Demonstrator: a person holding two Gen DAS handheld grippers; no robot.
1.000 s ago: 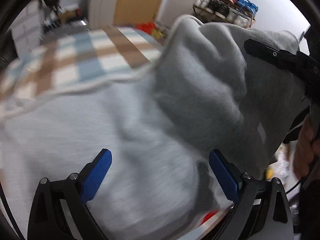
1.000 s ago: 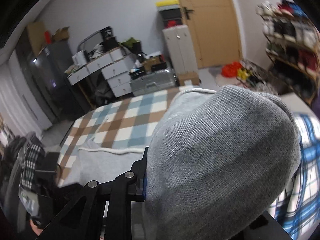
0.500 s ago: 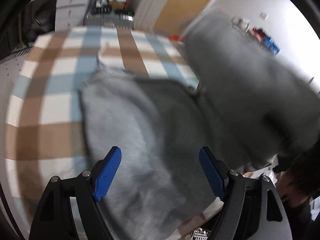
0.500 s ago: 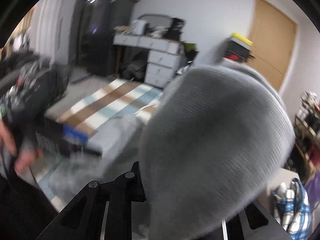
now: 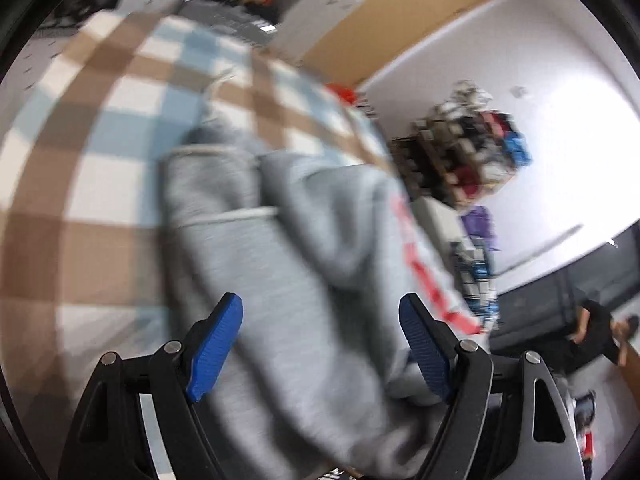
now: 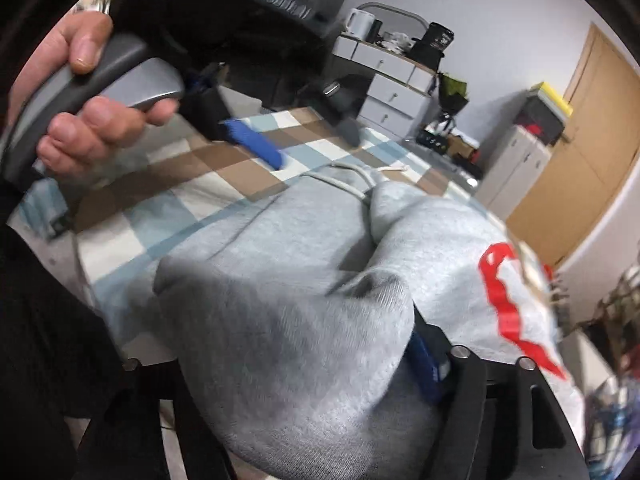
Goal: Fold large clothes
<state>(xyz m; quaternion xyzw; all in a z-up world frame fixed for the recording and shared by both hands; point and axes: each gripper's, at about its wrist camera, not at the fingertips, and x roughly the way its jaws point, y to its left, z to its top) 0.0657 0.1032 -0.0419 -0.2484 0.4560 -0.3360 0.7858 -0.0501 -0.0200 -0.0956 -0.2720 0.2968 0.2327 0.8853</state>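
Right wrist view first: your right gripper (image 6: pixel 304 364) has the grey sweatshirt (image 6: pixel 304 248) bunched between its jaws, and those jaws are opening, so the ribbed fold draped over them is being let go. Only the right blue pad (image 6: pixel 426 364) shows; the other is buried under cloth, so you cannot tell whether any fabric is pinched on that side.

In the left wrist view, your left gripper (image 5: pixel 320 340) stands wide apart with both blue pads clear of the cloth; the sweatshirt lies under and ahead of the open jaws and nothing is held. From the right wrist view you can see your hand (image 6: pixel 80 120) on that gripper's handle, beyond and to the left of your right jaws.

Outward from both tools, the garment lies half folded on the checked blanket (image 5: pixel 92 184), its white drawstring (image 6: pixel 352 184) on the far side and its red print (image 6: pixel 504 296) to the right, close to the edge of the bed.

What could go wrong: the released fold is thick and humped, so it may slump back open. Cloth could also snag on the hidden pad and drag as you pull away. The printed side sits near the edge and might slide off.
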